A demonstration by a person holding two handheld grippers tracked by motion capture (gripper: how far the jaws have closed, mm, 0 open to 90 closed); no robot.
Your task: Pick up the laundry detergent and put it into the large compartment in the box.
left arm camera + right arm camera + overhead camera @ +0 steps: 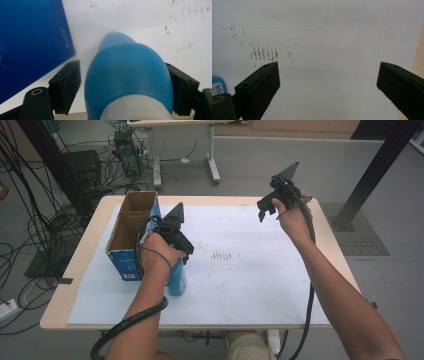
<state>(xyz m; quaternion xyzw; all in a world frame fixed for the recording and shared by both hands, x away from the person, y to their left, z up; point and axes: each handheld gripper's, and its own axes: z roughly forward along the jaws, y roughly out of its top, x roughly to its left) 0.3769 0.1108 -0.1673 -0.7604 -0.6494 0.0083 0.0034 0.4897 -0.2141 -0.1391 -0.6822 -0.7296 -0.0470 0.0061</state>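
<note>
A light blue plastic bottle [176, 279] with a white cap end stands on the white sheet [250, 270], just right of the blue box. My left gripper [183, 260] reaches down over it. In the left gripper view the bottle [130, 80] sits between the jaws: the right pad [183, 92] lies against its side, while a thin gap shows at the left pad [68, 85]. My right gripper [267, 211] is held up over the far right of the sheet. Its jaws [328, 65] stand wide open with nothing between them.
An open-topped blue cardboard box [131, 227] stands at the table's left, its blue wall [30, 42] close beside the bottle. Faint reddish marks [263, 53] stain the middle of the sheet. Cables and table legs lie on the floor beyond the far edge.
</note>
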